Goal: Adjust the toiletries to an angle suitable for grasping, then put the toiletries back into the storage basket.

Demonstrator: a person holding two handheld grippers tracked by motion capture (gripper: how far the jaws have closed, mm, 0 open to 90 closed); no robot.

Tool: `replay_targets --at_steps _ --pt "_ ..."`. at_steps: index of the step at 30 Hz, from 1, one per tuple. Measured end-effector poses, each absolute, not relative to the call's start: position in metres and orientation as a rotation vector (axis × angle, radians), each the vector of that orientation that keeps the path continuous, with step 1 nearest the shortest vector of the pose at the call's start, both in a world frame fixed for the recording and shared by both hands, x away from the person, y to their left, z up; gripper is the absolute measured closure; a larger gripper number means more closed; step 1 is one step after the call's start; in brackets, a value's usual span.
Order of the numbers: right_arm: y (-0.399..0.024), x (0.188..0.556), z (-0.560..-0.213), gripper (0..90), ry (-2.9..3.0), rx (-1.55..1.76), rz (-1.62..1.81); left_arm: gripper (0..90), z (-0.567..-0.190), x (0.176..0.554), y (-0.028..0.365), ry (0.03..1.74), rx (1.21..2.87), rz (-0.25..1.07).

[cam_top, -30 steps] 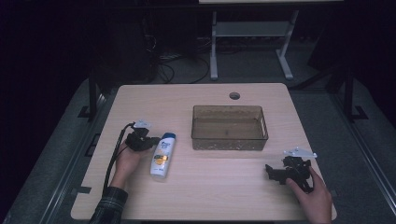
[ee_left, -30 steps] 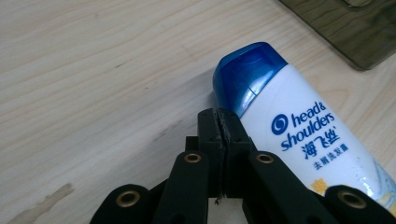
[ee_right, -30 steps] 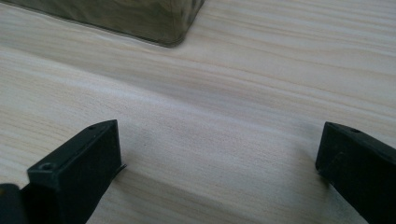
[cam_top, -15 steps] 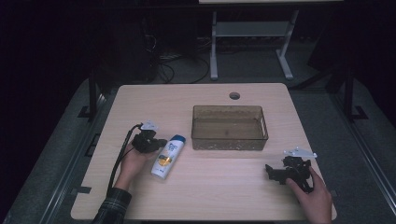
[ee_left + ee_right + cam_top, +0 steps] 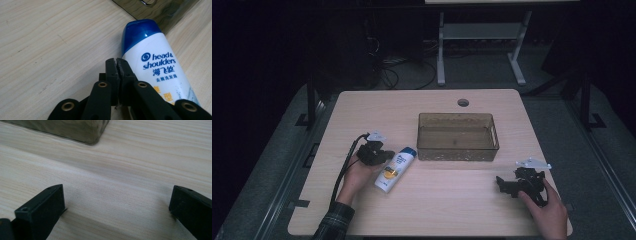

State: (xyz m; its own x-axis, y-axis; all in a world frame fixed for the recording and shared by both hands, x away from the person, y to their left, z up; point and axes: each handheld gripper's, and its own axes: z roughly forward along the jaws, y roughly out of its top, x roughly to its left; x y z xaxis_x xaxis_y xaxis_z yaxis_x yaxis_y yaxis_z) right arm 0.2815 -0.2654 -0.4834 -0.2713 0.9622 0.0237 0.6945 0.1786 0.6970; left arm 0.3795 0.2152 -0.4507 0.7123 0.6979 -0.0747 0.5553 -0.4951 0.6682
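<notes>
Left tongs pressed shut, empty, touching the shampoo bottle lying just left of the brown bin; best nudged low along its side. Right tongs wide apart, right of the bin

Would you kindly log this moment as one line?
left gripper shut beside shampoo bottle | right gripper open, empty | bin empty | table

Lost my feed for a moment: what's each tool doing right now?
Left tool: closed, empty, beside the white blue-capped shampoo bottle.
Right tool: open, empty, over the light wooden table.
</notes>
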Motion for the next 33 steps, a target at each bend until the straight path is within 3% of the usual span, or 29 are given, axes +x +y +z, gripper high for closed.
replay_targets --at_steps 6,10,15,27,33 --pt "-0.265 0.282 -0.483 0.0 2.037 1.559 0.848 77.5 -0.442 0.379 0.225 0.984 2.205 0.266" --pt "-0.265 0.282 -0.483 0.0 2.037 1.559 0.849 61.1 -0.433 0.379 0.23 1.001 2.197 0.232" --pt "-0.265 0.282 -0.483 0.0 2.037 1.558 0.849 48.2 -0.424 0.376 0.226 1.013 2.188 0.215" --pt "-0.265 0.281 -0.483 0.0 2.037 1.559 0.848 30.3 -0.412 0.375 0.195 1.002 2.232 0.225" --pt "-0.265 0.281 -0.483 0.0 2.037 1.559 0.848 25.7 -0.415 0.379 0.181 1.013 2.283 0.199"
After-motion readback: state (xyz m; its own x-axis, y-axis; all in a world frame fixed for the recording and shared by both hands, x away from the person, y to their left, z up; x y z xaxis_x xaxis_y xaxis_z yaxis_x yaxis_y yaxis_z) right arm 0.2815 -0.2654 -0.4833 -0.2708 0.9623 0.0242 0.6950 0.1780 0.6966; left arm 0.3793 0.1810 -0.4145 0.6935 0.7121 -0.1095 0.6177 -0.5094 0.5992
